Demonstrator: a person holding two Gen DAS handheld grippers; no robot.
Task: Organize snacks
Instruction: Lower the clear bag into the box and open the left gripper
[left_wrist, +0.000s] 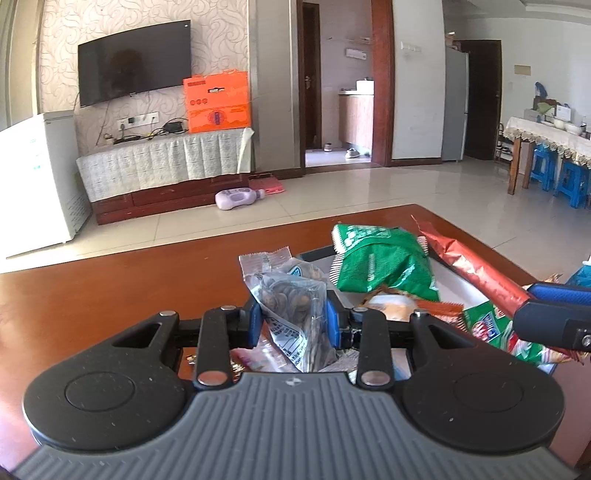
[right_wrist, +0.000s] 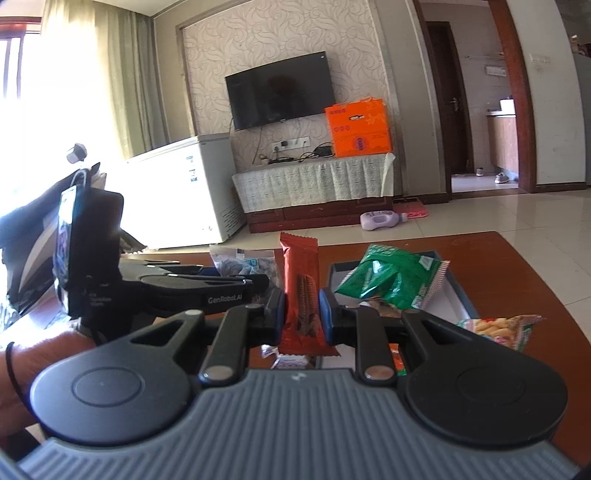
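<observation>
Above the table (left_wrist: 110, 288), the left gripper (left_wrist: 293, 317) pinches a clear seed bag (left_wrist: 291, 295); the right gripper (right_wrist: 302, 314) clamps a red bar (right_wrist: 301, 291). Both packets look light, crinkly and slippery, the bar probably brittle; mid-body grips suit them.

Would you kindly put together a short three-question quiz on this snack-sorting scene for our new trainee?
1. True or false: the left gripper is empty.
2. Which snack does the right gripper hold?
A. green bag
B. red-brown wafer bar
C. orange carton
3. Fill in: the green bag lies on the open ____ on the table.

Key
1. False: its jaws are shut on the clear packet of seeds.
2. B: the red-brown wafer bar stands upright between its jaws.
3. Box: the shallow box with a dark rim.
</observation>
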